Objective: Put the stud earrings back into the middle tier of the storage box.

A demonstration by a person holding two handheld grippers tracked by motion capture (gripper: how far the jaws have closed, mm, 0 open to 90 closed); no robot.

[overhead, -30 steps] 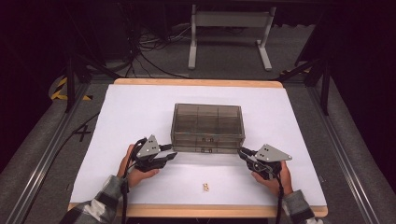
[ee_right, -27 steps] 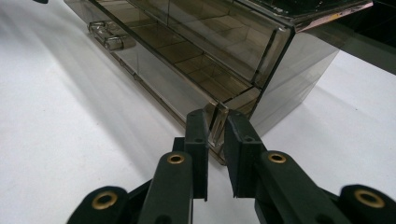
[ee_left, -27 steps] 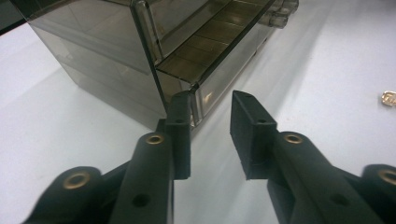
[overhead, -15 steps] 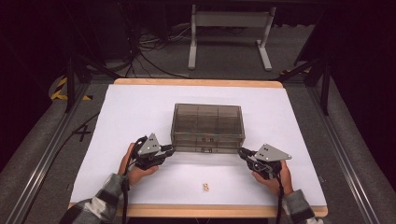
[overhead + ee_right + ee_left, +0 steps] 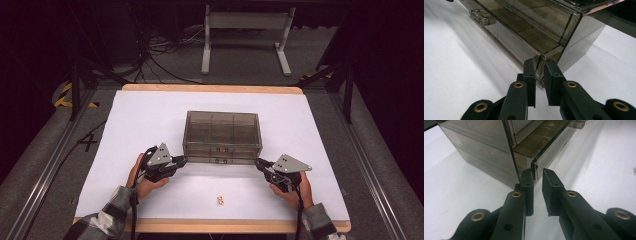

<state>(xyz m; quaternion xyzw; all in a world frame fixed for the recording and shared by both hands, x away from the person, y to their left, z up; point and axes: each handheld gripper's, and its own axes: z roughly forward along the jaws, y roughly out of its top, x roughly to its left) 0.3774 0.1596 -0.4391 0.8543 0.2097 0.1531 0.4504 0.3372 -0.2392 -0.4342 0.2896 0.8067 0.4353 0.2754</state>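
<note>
Item: smoked clear drawer box (image 5: 222,135), standing at the middle of the white counter (image 5: 150,115), its drawer fronts toward the person.

Left gripper (image 5: 181,160): at the box's near left corner. Its jaws had just been closing, and in the left gripper view (image 5: 537,176) they stood a narrow gap apart, with the end tab of the lower drawer (image 5: 541,142) at their tips. The left pad met the tab's side. Whether the right pad pressed on it could not be told, as a slit of light showed there.

Right gripper (image 5: 260,164): at the box's near right corner. In the right gripper view (image 5: 539,66) its jaws were clamped on the clear tab at the drawer's (image 5: 524,32) right end, and their width was unchanged from a second earlier.

Both hands kept their places at the two corners.

Loose item: a small pale piece (image 5: 220,200) lay on the counter near the front edge, between the two hands and well apart from the box.

Assessment: the left side had just caught up with the right, so the drawer was pinched, or nearly so, at both ends. It sat only slightly out of the box. The likely next step was an even pull toward the person, keeping both ends level so the drawer would not bind.
</note>
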